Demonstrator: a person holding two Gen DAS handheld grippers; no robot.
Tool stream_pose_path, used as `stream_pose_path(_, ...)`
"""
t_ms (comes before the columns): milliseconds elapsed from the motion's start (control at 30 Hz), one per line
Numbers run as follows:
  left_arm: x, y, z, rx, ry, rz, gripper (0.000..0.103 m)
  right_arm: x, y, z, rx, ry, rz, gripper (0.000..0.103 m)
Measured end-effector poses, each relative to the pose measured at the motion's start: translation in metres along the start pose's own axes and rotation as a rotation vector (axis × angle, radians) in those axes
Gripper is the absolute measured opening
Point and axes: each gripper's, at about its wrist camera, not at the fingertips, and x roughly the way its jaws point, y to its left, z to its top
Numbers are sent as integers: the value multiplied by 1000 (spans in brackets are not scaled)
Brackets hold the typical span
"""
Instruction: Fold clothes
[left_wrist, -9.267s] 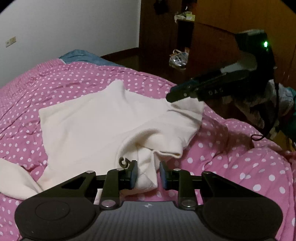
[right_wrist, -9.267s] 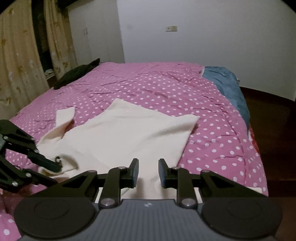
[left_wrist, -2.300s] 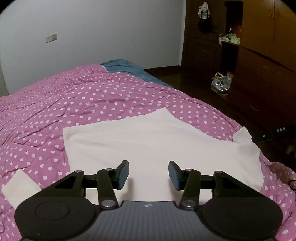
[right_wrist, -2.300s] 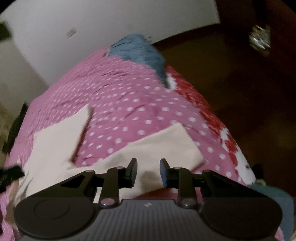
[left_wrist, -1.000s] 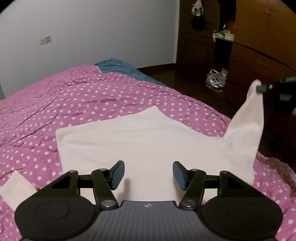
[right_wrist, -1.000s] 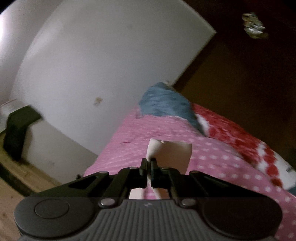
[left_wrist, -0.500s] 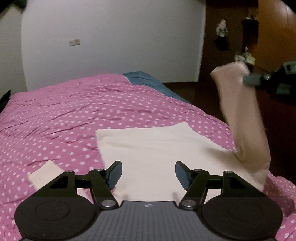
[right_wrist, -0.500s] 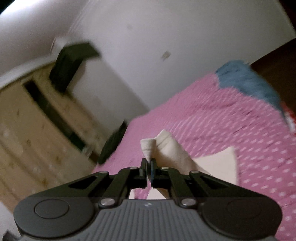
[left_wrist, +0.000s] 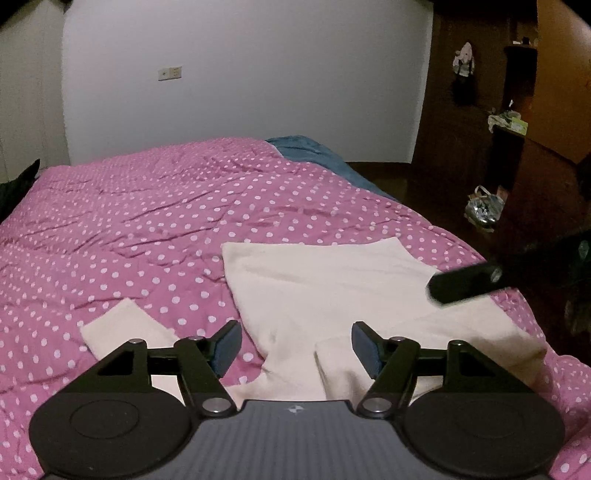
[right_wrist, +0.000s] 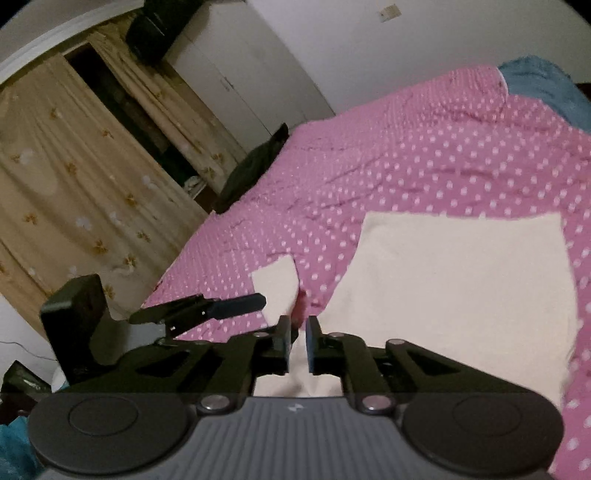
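My right gripper (right_wrist: 296, 343) is opening over the sweater (right_wrist: 461, 280) – sleeve laid across – left gripper (left_wrist: 295, 345) apart, empty, waiting beside it

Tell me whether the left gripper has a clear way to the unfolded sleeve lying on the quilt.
Probably yes: the left gripper is open and empty, and the sleeve lies flat just beside it, nothing on top.
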Motion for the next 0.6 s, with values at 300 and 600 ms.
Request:
stream_pose_path(300, 8, -23, 4, 49, 24, -62, 65, -48, -30, 22, -174, 51, -314, 13)
stream_pose_path(600, 22, -35, -12, 73, 91, -89, 43, -41, -54, -15, -213, 181, -362, 13)
